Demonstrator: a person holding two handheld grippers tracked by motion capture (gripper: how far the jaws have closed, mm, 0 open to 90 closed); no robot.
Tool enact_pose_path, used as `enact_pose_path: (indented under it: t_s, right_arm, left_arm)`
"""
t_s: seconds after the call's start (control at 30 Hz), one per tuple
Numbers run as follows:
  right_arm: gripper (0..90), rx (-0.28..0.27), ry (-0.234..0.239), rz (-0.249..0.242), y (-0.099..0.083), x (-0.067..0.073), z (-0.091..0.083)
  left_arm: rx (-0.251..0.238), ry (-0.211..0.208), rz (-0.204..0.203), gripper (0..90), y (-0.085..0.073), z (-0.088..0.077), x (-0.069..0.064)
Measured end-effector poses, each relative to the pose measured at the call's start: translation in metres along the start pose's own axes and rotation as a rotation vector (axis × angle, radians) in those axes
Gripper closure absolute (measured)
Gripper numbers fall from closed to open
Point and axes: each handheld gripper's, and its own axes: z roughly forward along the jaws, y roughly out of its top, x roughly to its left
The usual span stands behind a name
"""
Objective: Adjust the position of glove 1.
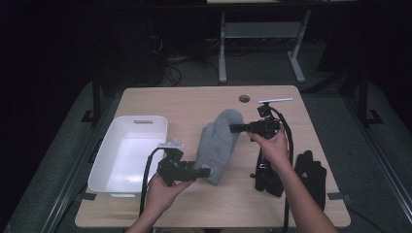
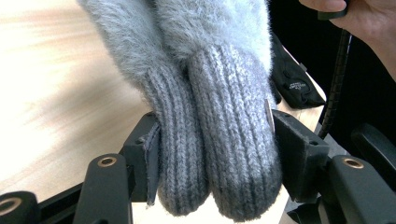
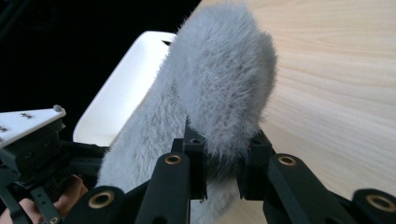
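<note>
**Grey mittens held at both ends, bin waiting alongside**

The pair of grey mittens (image 1: pixel 219 144) is gripped at each end and looks to be lifting off the counter (image 1: pixel 194 104); the left claw (image 1: pixel 206 171) is closed across the two ribbed cuffs (image 2: pixel 219 154), its pads pressing them from either side, jaws standing fairly wide because the two cuffs sit side by side between them; the right claw (image 1: pixel 234 128) is pinched narrowly on the fluffy fingertip end (image 3: pixel 224 88), the fur bulging above the jaws. The mittens hang between the two claws near the middle of the counter, just right of the white bin (image 1: pixel 109 155).

My reading is that the step in hand is carrying the pair as one bundle; the likely next move is a sideways carry over the bin's rim, both hands travelling together so the stacked mittens do not slide apart, then a release of both grips once the pair is above the hollow.

The bin stands open at the counter's left side, and as far as its inside shows, nothing lies in it; a pair of black gloves (image 1: pixel 311 172) lies on the counter at the right, outside any container.
</note>
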Motion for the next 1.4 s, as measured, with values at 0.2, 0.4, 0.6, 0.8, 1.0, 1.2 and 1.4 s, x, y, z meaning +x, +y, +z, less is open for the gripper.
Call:
enact_pose_path:
  t_s: [0.2, 0.4, 0.6, 0.8, 1.0, 1.2, 1.4]
  right_arm:
    - [76.1, -0.004, 0.015, 0.002, 0.005, 0.006, -0.001]
    - [75.9, -0.018, 0.039, 0.010, 0.010, 0.012, 0.000]
    - [76.0, -0.019, 0.049, 0.015, 0.016, 0.016, 0.003]
    - [76.0, -0.027, 0.066, 0.019, 0.022, 0.022, 0.005]
    - [75.9, -0.027, 0.073, 0.016, 0.026, 0.027, 0.009]
    - [75.9, -0.027, 0.074, 0.009, 0.031, 0.034, 0.012]
    - [75.9, -0.027, 0.081, 0.009, 0.036, 0.039, 0.015]
  left_arm:
    - [-0.007, 0.001, 0.007, 40.1, 0.002, -0.007, 0.000]
    - [-0.017, 0.001, 0.013, 40.1, 0.006, -0.015, 0.000]
    - [-0.028, 0.003, 0.013, 39.9, 0.009, -0.023, -0.001]
    - [-0.038, 0.006, 0.020, 39.5, 0.012, -0.030, 0.000]
    - [-0.050, 0.011, 0.016, 39.5, 0.014, -0.038, 0.001]
    - [-0.056, 0.018, 0.020, 39.5, 0.015, -0.044, 0.001]
    - [-0.074, 0.023, 0.017, 39.3, 0.016, -0.052, 0.002]
